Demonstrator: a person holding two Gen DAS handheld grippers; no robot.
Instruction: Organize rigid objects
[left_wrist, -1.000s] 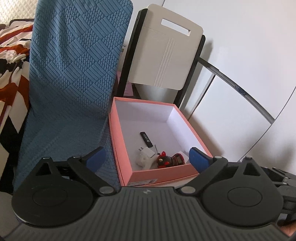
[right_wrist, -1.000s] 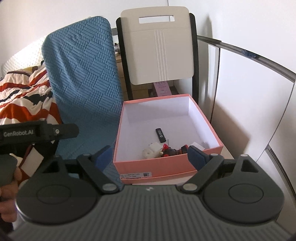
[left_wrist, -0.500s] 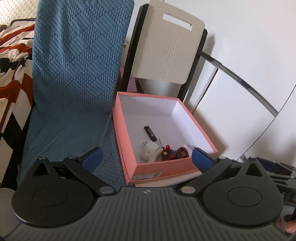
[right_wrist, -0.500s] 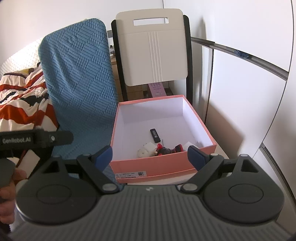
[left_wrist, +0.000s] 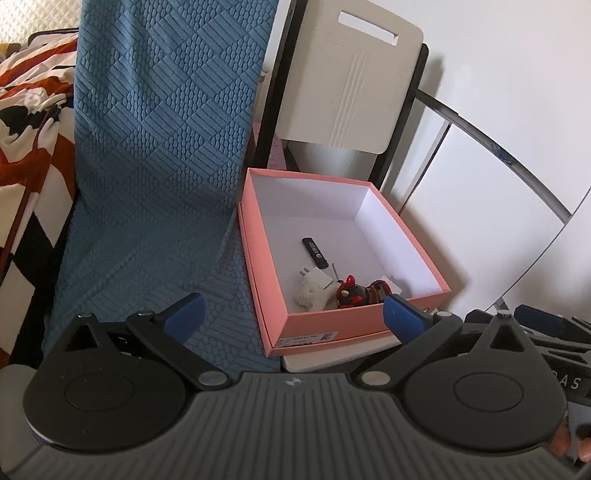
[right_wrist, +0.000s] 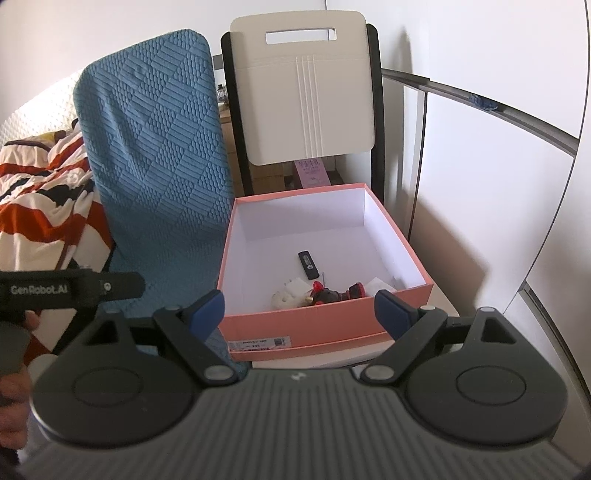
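Ahead, pink box (right_wrist: 325, 325) beyond right tool (right_wrist: 299, 310).

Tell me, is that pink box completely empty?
No, the pink box holds a black stick, a white plug and a small red-and-black toy.

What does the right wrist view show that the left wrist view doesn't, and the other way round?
Only the right wrist view shows the left hand-held gripper from the side and a pink carton behind the chair. Only the left wrist view shows part of the right hand-held gripper at its right edge. Both share the pink box, the black stick, the red-and-black toy, the blue cover and the white chair.
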